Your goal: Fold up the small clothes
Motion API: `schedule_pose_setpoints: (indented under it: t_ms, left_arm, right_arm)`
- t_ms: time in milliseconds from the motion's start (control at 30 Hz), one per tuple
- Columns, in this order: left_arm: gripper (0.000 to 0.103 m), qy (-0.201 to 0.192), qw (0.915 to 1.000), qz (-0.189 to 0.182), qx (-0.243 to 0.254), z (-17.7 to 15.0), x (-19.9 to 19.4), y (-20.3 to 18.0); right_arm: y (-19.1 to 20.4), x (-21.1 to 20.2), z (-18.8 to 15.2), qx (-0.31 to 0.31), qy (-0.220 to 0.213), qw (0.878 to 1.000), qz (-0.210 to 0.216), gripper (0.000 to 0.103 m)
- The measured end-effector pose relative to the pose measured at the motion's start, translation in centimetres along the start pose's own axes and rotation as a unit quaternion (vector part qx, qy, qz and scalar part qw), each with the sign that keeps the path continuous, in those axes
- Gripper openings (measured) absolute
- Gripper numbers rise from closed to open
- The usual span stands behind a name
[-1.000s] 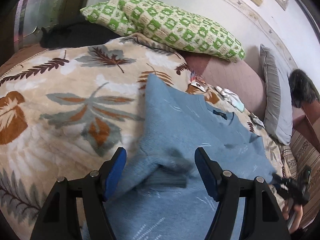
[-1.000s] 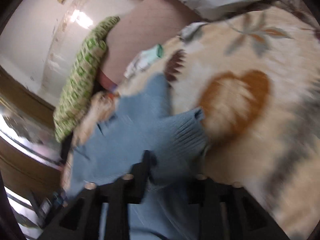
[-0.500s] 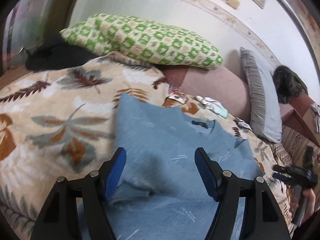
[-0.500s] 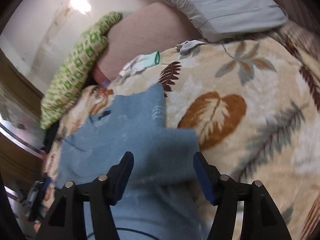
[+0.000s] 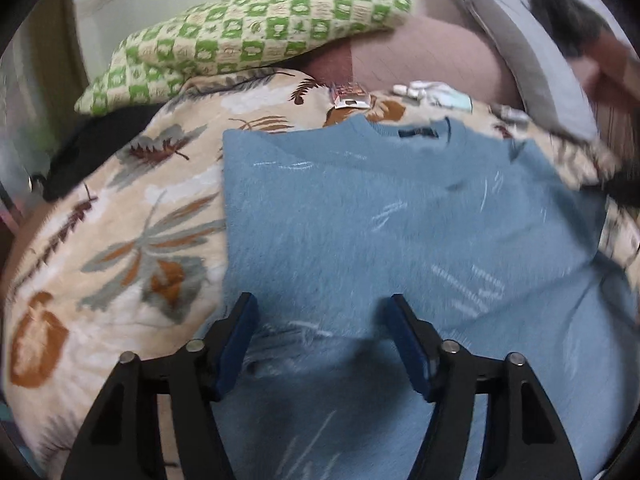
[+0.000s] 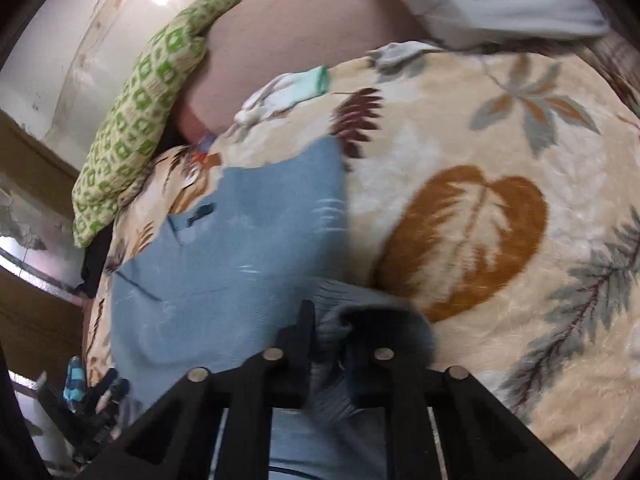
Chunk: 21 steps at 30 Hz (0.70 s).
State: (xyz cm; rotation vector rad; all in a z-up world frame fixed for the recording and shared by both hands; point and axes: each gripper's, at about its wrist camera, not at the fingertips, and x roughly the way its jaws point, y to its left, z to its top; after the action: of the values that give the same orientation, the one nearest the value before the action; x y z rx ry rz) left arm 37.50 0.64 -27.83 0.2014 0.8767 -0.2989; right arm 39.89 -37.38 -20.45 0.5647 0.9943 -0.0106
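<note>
A light blue knitted sweater (image 5: 380, 220) lies flat on a leaf-patterned blanket (image 5: 120, 240), its neckline at the far end. My left gripper (image 5: 320, 308) hovers over the near part of the sweater. Its blue-padded jaws are closing, with cloth lying under and between them but not pinched. In the right wrist view the sweater (image 6: 240, 260) spreads out to the left, and my right gripper (image 6: 330, 320) is shut on a bunched ribbed edge of it (image 6: 344, 300) at the sweater's right side.
A green checked pillow (image 5: 256, 32), a pink cushion (image 5: 420, 56) and a grey pillow (image 5: 532, 60) line the far end of the bed. Small white and mint clothes (image 5: 436, 94) and a small packet (image 5: 350, 96) lie beyond the neckline. A black garment (image 5: 92, 148) lies far left.
The left gripper has rolled and shifted over the sweater, and its jaws have narrowed a little. The right gripper stood open half a second ago and has now shut on the ribbed edge.
</note>
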Motion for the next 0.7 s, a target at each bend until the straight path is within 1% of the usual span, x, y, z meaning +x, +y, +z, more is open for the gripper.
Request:
schedule_pose_setpoints:
  t_ms: [33,67,133,167,233,267,300,333,367,400,433,467,500,567,600,633,667,700]
  left_arm:
    - [0.058,-0.003,1.0,0.007,-0.003,-0.2,-0.2,0.4]
    - [0.05,-0.008,0.9998,0.013,-0.013,-0.2,-0.5,0.9]
    - [0.05,-0.016,0.9976,0.049,-0.046,-0.3,-0.9,2.8]
    - [0.05,-0.014,0.9962,0.048,-0.071,-0.3,-0.9,4.1]
    - [0.05,-0.009,0.99,0.03,-0.137,-0.7,-0.9,7.0]
    - [0.05,-0.016,0.9872,0.03,-0.156,-0.8,-1.3,7.8]
    - [0.049,-0.029,0.9843,0.038,-0.17,-0.9,-1.8,8.4]
    - [0.048,-0.04,0.9823,0.05,-0.176,-0.9,-2.3,8.8]
    - [0.046,-0.052,0.9794,0.067,-0.183,-0.9,-2.8,9.4]
    - [0.046,-0.063,0.976,0.079,-0.193,-1.0,-3.3,10.1]
    - [0.046,-0.067,0.9726,0.088,-0.204,-1.1,-3.5,10.7]
    - [0.046,-0.07,0.9696,0.093,-0.216,-1.2,-3.6,11.3]
    - [0.046,-0.071,0.9656,0.088,-0.234,-1.2,-3.6,12.0]
    - [0.046,-0.067,0.9627,0.05,-0.257,-1.2,-3.2,12.9]
    - [0.048,-0.066,0.9588,0.028,-0.275,-0.9,-2.7,13.1]
    - [0.052,-0.066,0.9561,0.015,-0.285,-0.7,-2.6,13.1]
    - [0.072,-0.064,0.954,-0.001,-0.293,-0.3,-2.2,12.9]
    - [0.085,-0.057,0.953,-0.022,-0.297,0.0,-1.8,12.4]
  right_arm:
    - [1.2,-0.5,0.5,-0.013,-0.005,1.0,0.001,0.011]
    - [2.3,-0.9,0.8,-0.025,-0.011,1.0,0.003,0.011]
    - [4.7,-2.2,1.7,-0.045,-0.03,0.998,0.018,0.011]
    - [5.8,-2.8,2.0,-0.051,-0.041,0.997,0.028,0.011]
    - [7.5,-3.5,2.6,-0.063,-0.066,0.995,0.043,0.01]
    - [7.8,-3.7,2.8,-0.065,-0.079,0.993,0.051,0.01]
    - [7.8,-3.7,2.8,-0.062,-0.091,0.992,0.058,0.01]
    - [7.4,-3.2,2.7,-0.056,-0.094,0.992,0.062,0.01]
    - [6.7,-2.6,2.4,-0.054,-0.09,0.993,0.054,0.01]
    - [5.6,-1.4,2.1,-0.044,-0.083,0.995,0.037,0.01]
    - [3.8,-0.1,1.6,-0.024,-0.064,0.997,0.031,0.011]
    - [1.6,1.5,1.0,0.005,-0.036,0.999,0.04,0.011]
    - [0.2,2.2,0.5,0.022,-0.024,0.999,0.043,0.011]
    - [-2.4,2.6,-0.6,0.06,-0.022,0.996,0.065,0.011]
    - [-3.2,2.3,-0.9,0.074,-0.03,0.993,0.084,0.011]
    - [-3.6,2.0,-1.1,0.083,-0.036,0.992,0.091,0.012]
    - [-3.8,1.9,-1.1,0.086,-0.038,0.991,0.092,0.014]
    - [-3.8,1.9,-1.1,0.085,-0.037,0.991,0.091,0.014]
